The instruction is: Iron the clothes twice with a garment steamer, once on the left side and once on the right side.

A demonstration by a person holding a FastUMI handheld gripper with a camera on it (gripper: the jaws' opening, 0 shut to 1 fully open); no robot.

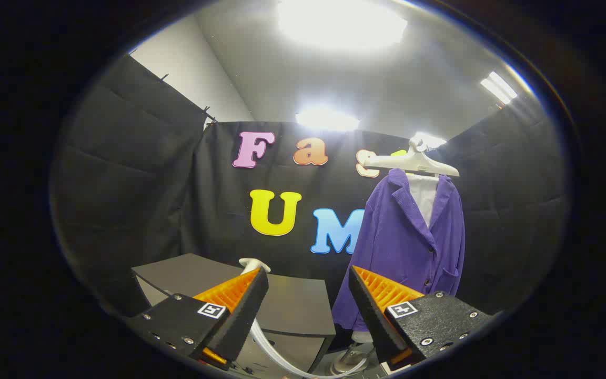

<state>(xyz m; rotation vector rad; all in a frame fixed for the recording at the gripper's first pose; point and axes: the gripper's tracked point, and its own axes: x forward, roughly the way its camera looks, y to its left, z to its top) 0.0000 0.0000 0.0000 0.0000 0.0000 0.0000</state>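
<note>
Looks like the opening step: steamer not yet in hand, no ironing begun. Gripper [308,295] released, jaws spread wide with nothing between them, hovering above the dark grey table [303,305]

Steamer head [254,264] pale, peeking up just beyond the left jaw's tip, on or above the table; clear hose [276,352] curling down from it, under the jaws toward the floor. How the head sits cannot be told, mostly hidden behind the jaw

Purple jacket [405,247] hanging beyond the right jaw, on a white hanger [413,162], over a white shirt [423,197], apart from the table

Next move probably calls for swinging left and lowering so both jaws straddle the steamer's handle, then closing

In the way: table edge close under the jaws, hose likely to drag or snag on the table corner once lifted toward the jacket
</note>
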